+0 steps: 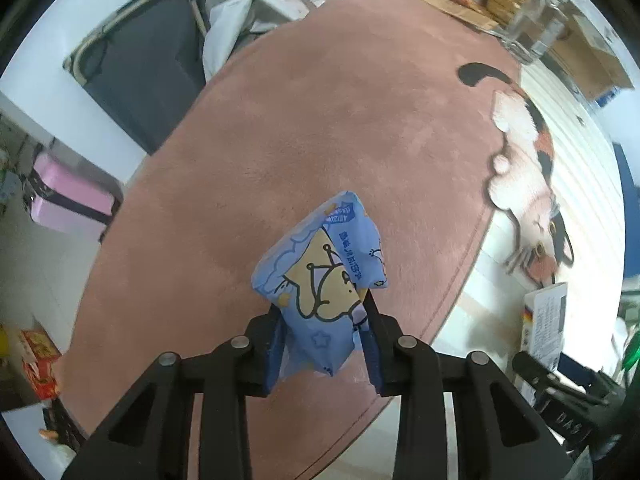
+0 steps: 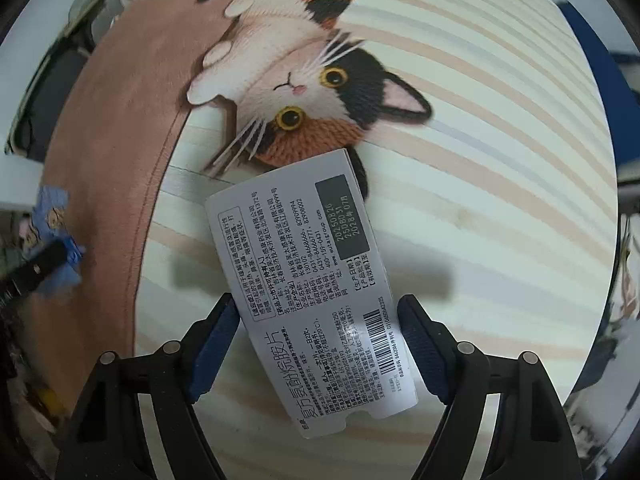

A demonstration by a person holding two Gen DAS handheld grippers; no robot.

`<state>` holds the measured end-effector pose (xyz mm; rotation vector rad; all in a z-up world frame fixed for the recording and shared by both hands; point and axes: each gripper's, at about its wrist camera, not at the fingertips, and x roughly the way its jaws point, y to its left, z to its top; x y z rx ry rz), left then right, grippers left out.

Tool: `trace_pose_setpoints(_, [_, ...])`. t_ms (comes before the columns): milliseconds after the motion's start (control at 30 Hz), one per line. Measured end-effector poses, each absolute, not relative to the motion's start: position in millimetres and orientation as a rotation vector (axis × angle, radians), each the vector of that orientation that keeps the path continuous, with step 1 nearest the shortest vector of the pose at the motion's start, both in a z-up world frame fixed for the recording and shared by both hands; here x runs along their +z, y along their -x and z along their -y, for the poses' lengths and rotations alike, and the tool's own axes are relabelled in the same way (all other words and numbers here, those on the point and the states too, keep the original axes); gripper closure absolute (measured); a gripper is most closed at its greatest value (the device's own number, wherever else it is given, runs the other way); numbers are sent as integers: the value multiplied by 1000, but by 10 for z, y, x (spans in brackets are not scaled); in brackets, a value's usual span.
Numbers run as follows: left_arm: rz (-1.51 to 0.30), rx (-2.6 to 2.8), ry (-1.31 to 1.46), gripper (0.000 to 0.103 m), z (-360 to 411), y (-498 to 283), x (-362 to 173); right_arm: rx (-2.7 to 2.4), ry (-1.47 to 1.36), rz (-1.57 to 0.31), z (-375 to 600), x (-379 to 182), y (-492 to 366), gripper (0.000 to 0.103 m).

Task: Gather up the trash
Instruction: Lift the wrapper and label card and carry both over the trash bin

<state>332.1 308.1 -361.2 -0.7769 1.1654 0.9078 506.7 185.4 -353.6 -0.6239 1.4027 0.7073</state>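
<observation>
Covering most of both views, a round rug [image 1: 304, 128] lay flat: plain pink over one part, cream stripes w/ a calico cat [image 2: 296, 80] on the other. In the left wrist view the cat [image 1: 528, 184] sat at 3 o'clock on the rug's edge. At that view's 11 o'clock, off the rug, stood a dark bin [image 1: 148, 80]; a pink case [image 1: 68, 200] was at 9 o'clock, a glass jar [image 1: 536, 28] at 1 o'clock, and a red carton [image 1: 40, 364] at 8 o'clock.

In the right wrist view the white box [image 2: 304, 280], a flat medicine carton w/ printed text & barcode, sat below the cat, tilted, its top end toward 12 o'clock and just overlapping the cat's chin. The right gripper [image 2: 316, 344] held the box across its lower half, both blue pads pressed on its long edges, jaws fairly wide. The same box [image 1: 544, 320] showed at 4 o'clock in the left view, w/ the right gripper [image 1: 560, 392] below it.

The left gripper [image 1: 324, 344] was clamped narrow on a blue packet [image 1: 320, 272], a crumpled cartoon-print wrapper, above the pink part; whether it touched the rug can't be told. That packet [image 2: 48, 236] appeared at 9 o'clock in the right view, w/ the left gripper [image 2: 44, 264] on it.
</observation>
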Motion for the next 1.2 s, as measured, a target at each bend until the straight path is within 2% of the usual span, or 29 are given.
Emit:
trace_pose_setpoints(500, [-1135,787,609,73,-2102,-3036,-3044,682,423,-1324,-970,-2878,-4873,22])
trace_pose_setpoints(767, [-1088,649,526,73,-1608,-2368,-2739,634,311,-1249,-288,-2604,-3738,22])
trace_pose_setpoints(933, [-1086,517,473,73,-1320,-1662,-2679,572,222,-1212,301,-2380,-2859,22])
trace_pose_setpoints(1200, [-1181,372,509,73,-1052,-610,-2913,491,73,-1300,1111,-2570,-1347,22])
